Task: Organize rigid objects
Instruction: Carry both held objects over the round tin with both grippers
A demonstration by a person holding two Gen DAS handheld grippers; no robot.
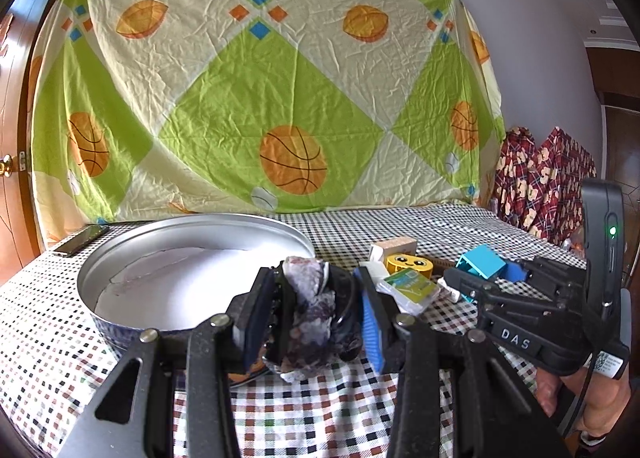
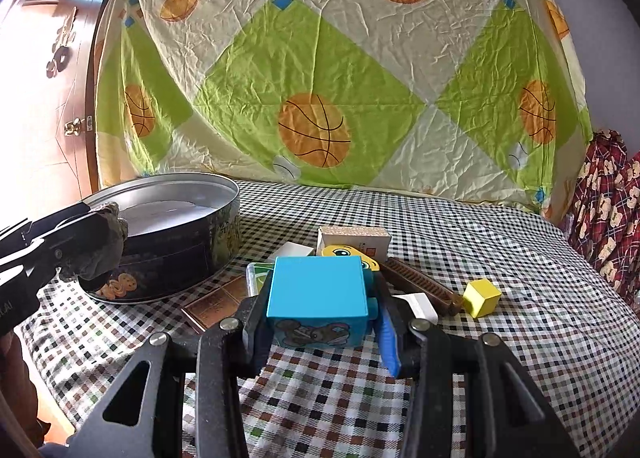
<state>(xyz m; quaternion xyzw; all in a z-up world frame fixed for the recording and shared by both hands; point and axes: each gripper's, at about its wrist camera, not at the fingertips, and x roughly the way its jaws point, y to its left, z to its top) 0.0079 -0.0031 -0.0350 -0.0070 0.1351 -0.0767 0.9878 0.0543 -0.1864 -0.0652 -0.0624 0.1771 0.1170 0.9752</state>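
My left gripper [image 1: 316, 310] is shut on a mottled grey-purple rock [image 1: 310, 314], held just at the near rim of the round metal tin [image 1: 132, 246]. From the right wrist view the rock [image 2: 105, 244] hangs against the tin's [image 2: 192, 238] left side. My right gripper [image 2: 320, 298] is shut on a blue toy block [image 2: 318, 290] with a cartoon picture on its front, lifted above the checked cloth. That blue block [image 1: 482, 261] also shows at the right in the left wrist view. The tin has white paper lining inside.
On the cloth lie a yellow smiley block [image 1: 410, 265], a green-and-white card box [image 1: 410, 287], a beige box [image 2: 354, 239], a brown comb-like bar [image 2: 420, 282], a yellow cube [image 2: 481, 297], a white eraser [image 2: 420, 305] and a brown card [image 2: 218, 304]. A phone [image 1: 80, 240] lies far left.
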